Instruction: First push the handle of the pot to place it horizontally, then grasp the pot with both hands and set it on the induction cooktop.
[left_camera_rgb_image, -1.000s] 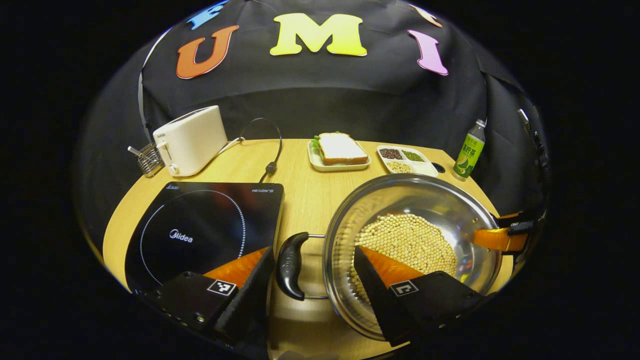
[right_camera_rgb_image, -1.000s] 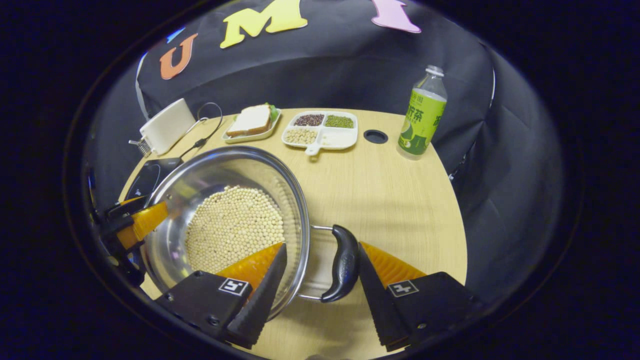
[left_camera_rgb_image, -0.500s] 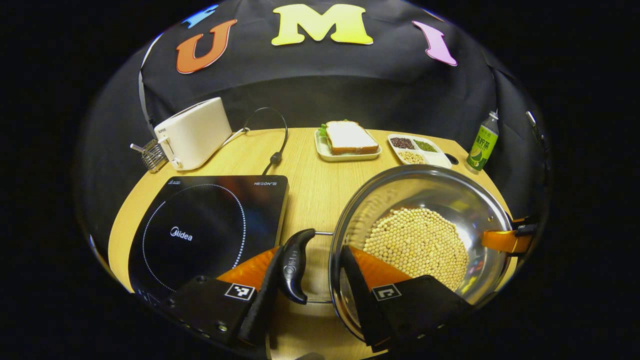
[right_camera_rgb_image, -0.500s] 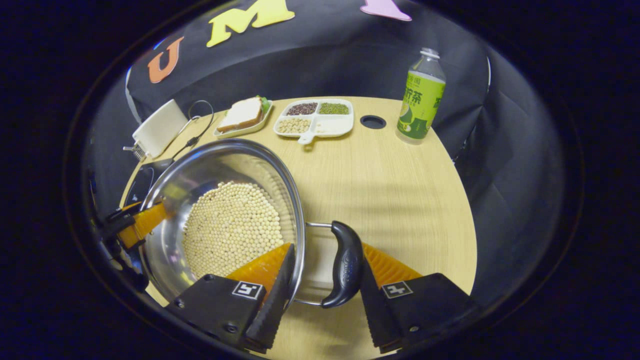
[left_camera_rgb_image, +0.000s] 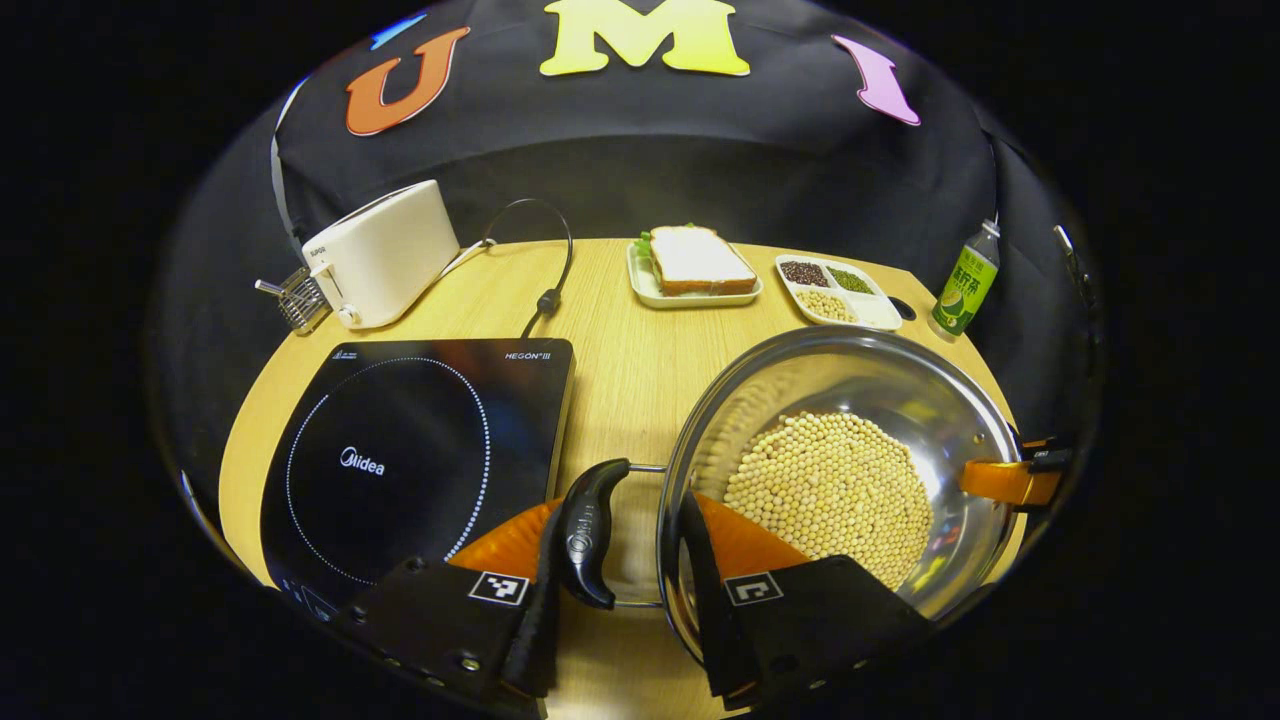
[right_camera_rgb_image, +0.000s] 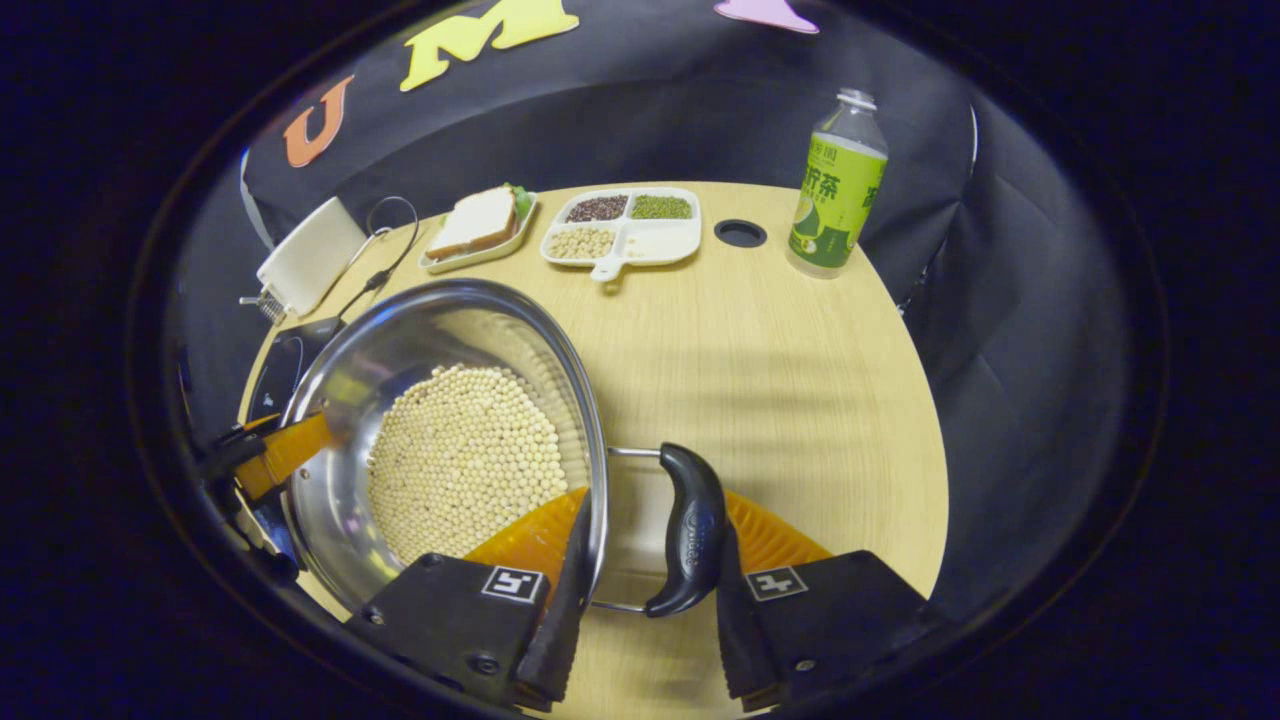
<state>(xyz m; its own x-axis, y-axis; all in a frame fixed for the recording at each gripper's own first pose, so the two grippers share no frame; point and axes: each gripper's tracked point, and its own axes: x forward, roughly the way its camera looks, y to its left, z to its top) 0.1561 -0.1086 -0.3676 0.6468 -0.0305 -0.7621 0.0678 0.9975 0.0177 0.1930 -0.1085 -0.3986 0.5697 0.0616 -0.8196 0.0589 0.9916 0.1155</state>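
A steel pot full of pale beans sits at the right of the wooden table, beside the black induction cooktop. My left gripper is shut across the pot's left side: one finger presses the black left handle, the other stands inside the pot wall. In the right gripper view, my right gripper is shut the same way, spanning the rim of the pot and the black right handle. Each view shows the other gripper at the far rim: the right gripper and the left gripper.
A white toaster and its cord stand behind the cooktop. A sandwich plate, a divided tray of grains and a green bottle line the back edge. A round hole is in the tabletop.
Both grippers went from wide open to closed on the pot's handles and rim. The table's far objects shifted slightly away in both views.
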